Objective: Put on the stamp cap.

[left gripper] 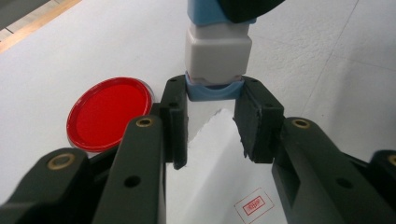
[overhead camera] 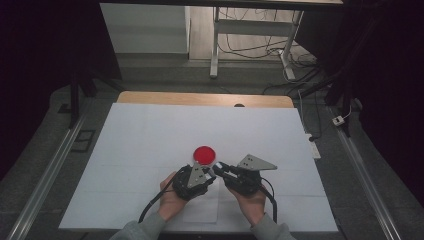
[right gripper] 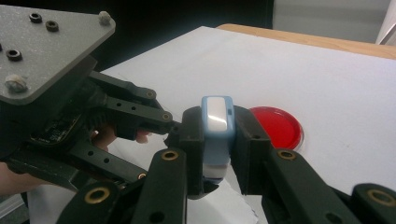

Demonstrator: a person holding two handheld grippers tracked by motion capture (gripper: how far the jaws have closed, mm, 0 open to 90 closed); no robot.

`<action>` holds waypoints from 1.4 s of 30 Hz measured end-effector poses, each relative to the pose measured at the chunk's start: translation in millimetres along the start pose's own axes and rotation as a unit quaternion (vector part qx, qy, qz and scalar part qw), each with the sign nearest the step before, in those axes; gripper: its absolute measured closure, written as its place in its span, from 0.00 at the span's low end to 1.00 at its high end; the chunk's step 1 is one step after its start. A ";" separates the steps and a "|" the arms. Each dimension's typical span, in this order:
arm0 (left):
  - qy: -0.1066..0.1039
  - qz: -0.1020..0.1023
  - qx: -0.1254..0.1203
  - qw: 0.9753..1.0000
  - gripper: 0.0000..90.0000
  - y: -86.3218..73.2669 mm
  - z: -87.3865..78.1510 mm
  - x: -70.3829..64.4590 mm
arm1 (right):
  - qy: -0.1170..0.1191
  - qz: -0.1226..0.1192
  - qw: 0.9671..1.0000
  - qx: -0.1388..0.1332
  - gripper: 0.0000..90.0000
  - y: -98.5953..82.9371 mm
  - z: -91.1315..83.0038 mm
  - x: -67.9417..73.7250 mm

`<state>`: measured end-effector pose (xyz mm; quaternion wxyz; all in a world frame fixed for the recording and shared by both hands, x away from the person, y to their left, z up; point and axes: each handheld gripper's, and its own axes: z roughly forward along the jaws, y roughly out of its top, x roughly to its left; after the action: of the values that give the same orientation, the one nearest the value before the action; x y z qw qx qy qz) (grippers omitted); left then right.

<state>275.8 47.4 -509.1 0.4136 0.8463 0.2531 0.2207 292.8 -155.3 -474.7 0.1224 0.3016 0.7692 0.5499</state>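
Observation:
A small blue-and-white stamp (right gripper: 217, 126) hangs just above the table, and my right gripper (right gripper: 218, 135) is shut on its body. The stamp's blue end cap (left gripper: 214, 89) sits between the fingertips of my left gripper (left gripper: 212, 105), which close on it from both sides. In the high view the two grippers meet tip to tip near the front middle of the table, left gripper (overhead camera: 210, 173), right gripper (overhead camera: 220, 167). A round red disc (overhead camera: 204, 154) lies flat on the table just beyond them, also in the left gripper view as the red disc (left gripper: 109, 112).
A white sheet of paper (left gripper: 219, 177) with a torn top edge lies under the grippers and carries a red rectangular stamp print (left gripper: 254, 204). The white table cover (overhead camera: 150, 135) spreads wide on all sides. Its wooden far edge (overhead camera: 200, 98) borders the floor.

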 end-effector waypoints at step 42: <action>0.027 0.049 0.020 0.998 0.73 0.1 -0.9 -8.1 | 0.014 0.023 0.999 0.042 0.84 -2.7 6.4 -2.8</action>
<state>269.0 42.9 -509.8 0.3785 0.8593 0.2269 0.2585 297.5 -152.6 -479.9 0.0856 0.3164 0.7862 0.5240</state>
